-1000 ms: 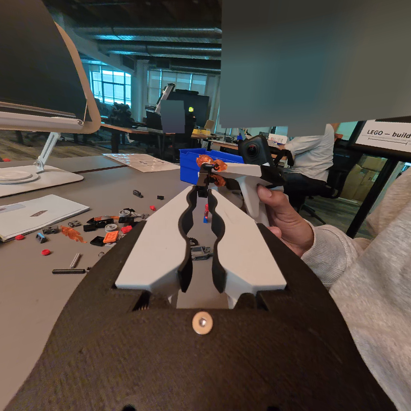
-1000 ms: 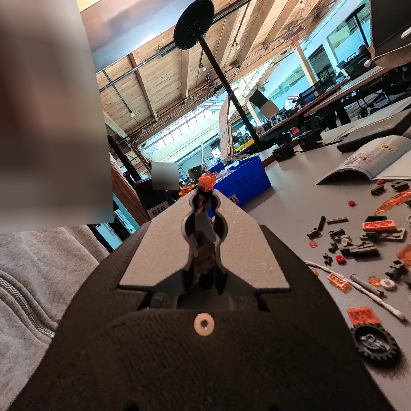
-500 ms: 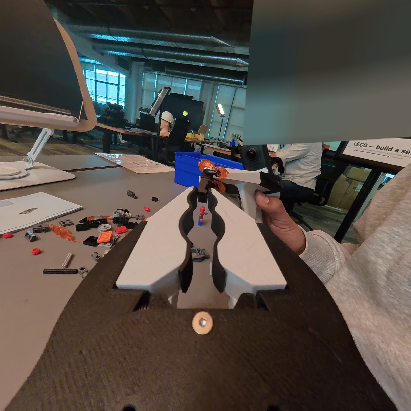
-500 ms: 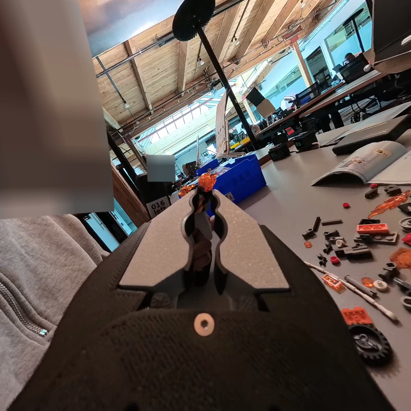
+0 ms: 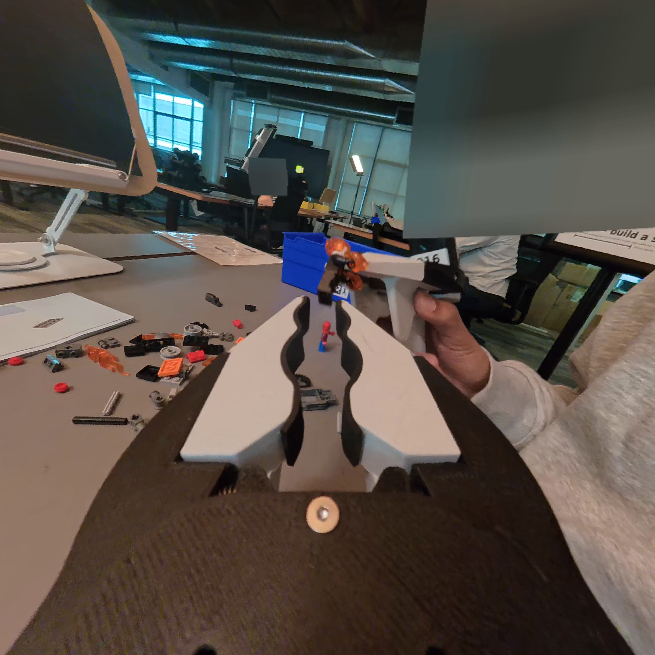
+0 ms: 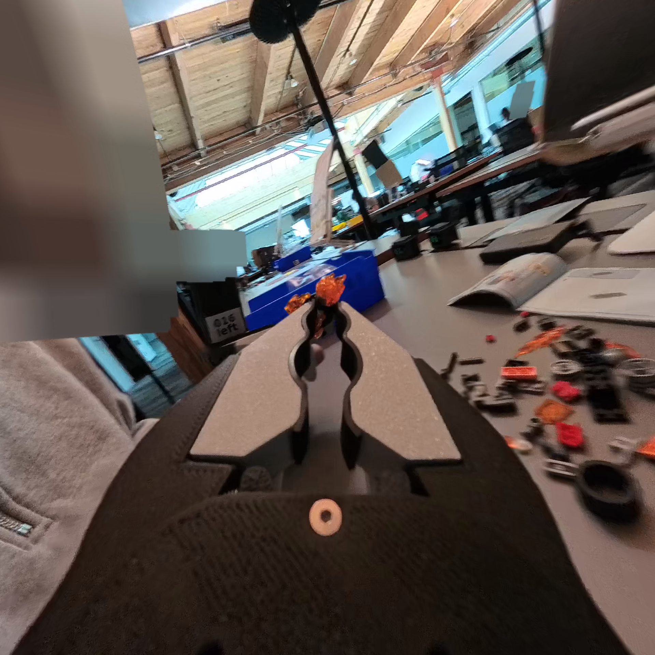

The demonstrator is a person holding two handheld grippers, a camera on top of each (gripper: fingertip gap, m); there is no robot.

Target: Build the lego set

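Observation:
A small black Lego figure with orange flame pieces (image 5: 338, 267) is clamped in my right gripper (image 6: 325, 311), which is held up above the table. Its flame head (image 6: 330, 286) sticks out past the tips. In the left wrist view the right gripper (image 5: 358, 264) comes in from the right in a person's hand (image 5: 446, 340). My left gripper (image 5: 322, 304) is open, with its tips just under the figure's black legs and a gap on both sides. Through its gap I see a red and blue minifigure (image 5: 324, 340) standing on the grey table (image 5: 53, 478).
Loose black, grey, red and orange Lego parts (image 5: 166, 354) lie left of the left gripper, and right of the right gripper (image 6: 567, 382). A black tyre (image 6: 608, 492), a blue bin (image 5: 304, 258), an instruction booklet (image 5: 53, 322) and a white screen stand (image 5: 53, 262) are on the table. Both grippers' tips are close together, under 4 cm apart.
The right gripper has drawn the figure up and slightly right, so its legs now sit at the left gripper's tips rather than between them. The right wrist view has swung and is blurred.

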